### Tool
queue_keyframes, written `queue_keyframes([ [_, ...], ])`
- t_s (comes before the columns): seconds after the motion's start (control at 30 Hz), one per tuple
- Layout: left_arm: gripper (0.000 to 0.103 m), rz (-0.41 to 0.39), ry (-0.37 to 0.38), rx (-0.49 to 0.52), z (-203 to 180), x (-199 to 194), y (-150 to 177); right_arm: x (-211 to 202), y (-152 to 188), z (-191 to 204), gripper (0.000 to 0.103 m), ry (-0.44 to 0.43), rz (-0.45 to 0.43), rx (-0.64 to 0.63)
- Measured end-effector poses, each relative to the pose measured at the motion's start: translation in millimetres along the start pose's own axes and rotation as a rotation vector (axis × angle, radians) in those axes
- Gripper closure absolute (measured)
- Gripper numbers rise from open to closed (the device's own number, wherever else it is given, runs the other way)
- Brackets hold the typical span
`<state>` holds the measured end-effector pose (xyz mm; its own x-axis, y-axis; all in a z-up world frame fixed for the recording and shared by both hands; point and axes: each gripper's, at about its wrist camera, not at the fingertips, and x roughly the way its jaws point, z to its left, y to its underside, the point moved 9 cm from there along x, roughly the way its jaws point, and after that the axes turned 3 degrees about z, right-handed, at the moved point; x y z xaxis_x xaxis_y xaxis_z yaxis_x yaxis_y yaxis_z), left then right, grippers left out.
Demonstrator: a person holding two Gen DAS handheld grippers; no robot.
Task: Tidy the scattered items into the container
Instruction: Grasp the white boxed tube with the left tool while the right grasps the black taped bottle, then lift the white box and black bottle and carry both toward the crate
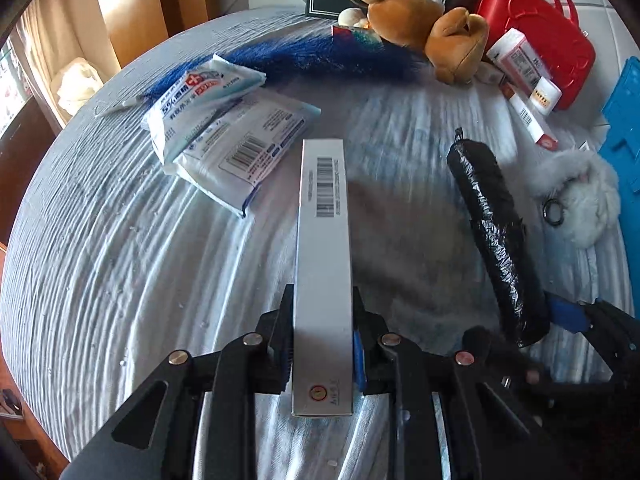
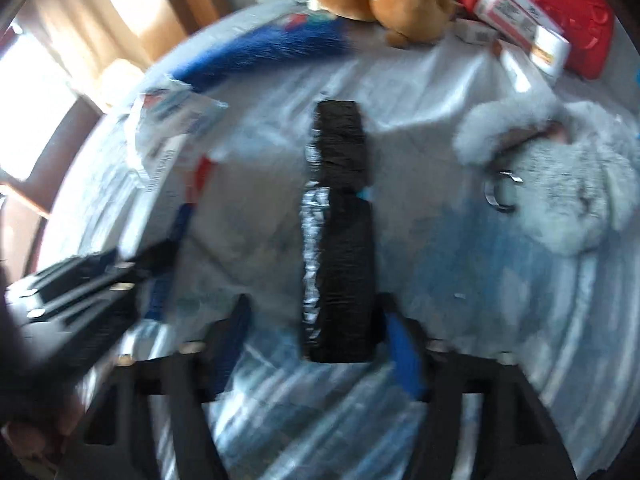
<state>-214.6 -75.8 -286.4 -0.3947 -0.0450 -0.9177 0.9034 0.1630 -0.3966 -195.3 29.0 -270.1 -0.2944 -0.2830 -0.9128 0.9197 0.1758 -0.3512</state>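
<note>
Clamped in the left tool [image 1: 322,344]: long rectangular cardboard box [image 1: 325,248], smooth silver-white w/ barcode, flat-sided, sharp corners, pads tight on both long faces near its near end. Right tool [image 2: 316,320] has its fingers apart, straddling a black plastic-wrapped roll [image 2: 340,240], crinkly, glossy, cylinder-ish; right pad looks close to it, a gap shows on the left side, blur hides any contact. No earlier pic to compare.

Tabletop [image 1: 120,260] is round, covered w/ a rippled pale cloth. Soft foil-type wipe packs [image 1: 224,136] lie left of the box tip; fuzzy blue fur piece [image 1: 304,56] behind them. Brown plush toy [image 1: 424,28] at the far edge, red hard-plastic container [image 1: 560,32] at far right w/ small cartons [image 1: 524,76] leaning on it. Grey fluffy keyring toy [image 1: 580,196] sits near the right rim, beside a blue plastic tray [image 1: 624,128].

Open cloth: the near-left sweep and the centre strip btwn box and roll.
</note>
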Motion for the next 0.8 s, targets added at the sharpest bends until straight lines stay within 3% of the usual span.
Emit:
queue_keyframes([
  [0.17,0.08,-0.044,0.016,0.011,0,0,0,-1,-1,4,0.02,-0.005,-0.033,-0.006],
  [0.23,0.08,-0.045,0.0,0.034,-2,0,-1,-1,-1,-13,0.033,0.036,-0.027,-0.006],
  [0.27,0.08,-0.042,0.007,0.025,-1,0,-1,-2,3,-14,0.053,0.059,-0.028,0.003],
  [0.3,0.08,-0.038,0.015,0.018,0,0,-2,-3,7,-15,0.061,0.056,-0.033,0.017],
  [0.47,0.078,-0.036,0.001,0.032,-2,1,-5,-6,-6,-19,0.061,0.029,-0.069,0.038],
  [0.73,0.078,-0.058,-0.007,0.04,-5,4,-12,19,-29,-14,0.061,0.075,-0.095,0.022],
  [0.8,0.08,-0.066,-0.011,0.044,-6,4,-13,21,-31,-14,0.066,0.115,-0.116,-0.005],
])
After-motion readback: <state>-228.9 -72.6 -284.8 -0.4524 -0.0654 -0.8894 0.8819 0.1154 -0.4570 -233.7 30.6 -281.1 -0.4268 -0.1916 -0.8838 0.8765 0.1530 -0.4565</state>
